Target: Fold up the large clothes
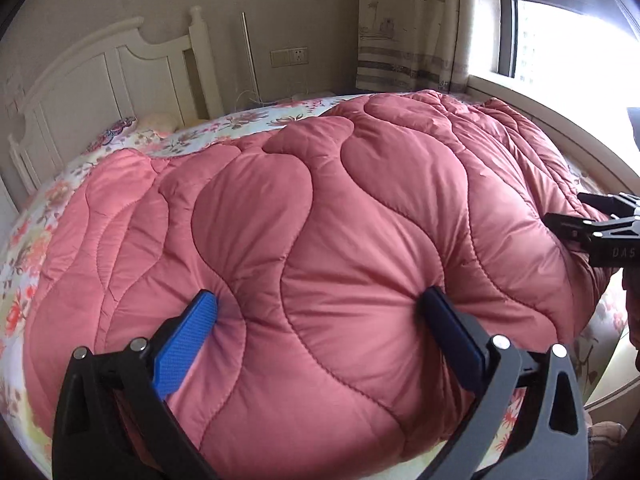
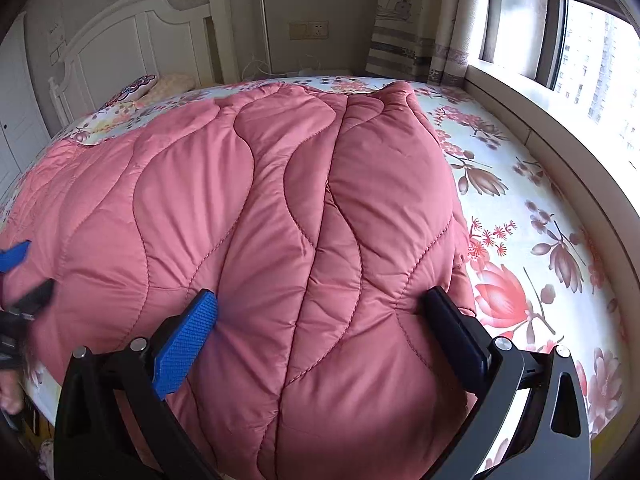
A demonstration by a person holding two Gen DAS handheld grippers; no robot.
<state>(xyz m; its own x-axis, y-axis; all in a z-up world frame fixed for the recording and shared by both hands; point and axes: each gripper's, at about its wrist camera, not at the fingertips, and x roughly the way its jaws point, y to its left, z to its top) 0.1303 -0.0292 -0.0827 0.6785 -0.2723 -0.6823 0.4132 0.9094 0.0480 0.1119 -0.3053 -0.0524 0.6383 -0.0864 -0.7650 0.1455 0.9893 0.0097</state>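
Observation:
A thick pink quilted comforter (image 1: 320, 220) lies folded in a puffy heap on the bed; it also fills the right wrist view (image 2: 280, 220). My left gripper (image 1: 320, 312) is wide open, its blue pads pressed into the near edge of the comforter, a fat bulge of fabric between them. My right gripper (image 2: 320, 312) is wide open in the same way, straddling the near right end of the comforter. Each gripper shows at the edge of the other's view: the right one (image 1: 592, 224), the left one (image 2: 24, 272).
The floral bedsheet (image 2: 520, 220) is bare to the right of the comforter. A white headboard (image 1: 100, 80) and pillows (image 2: 160, 84) are at the far end. A window sill (image 2: 560, 132), window and curtain (image 1: 408, 20) run along the right side.

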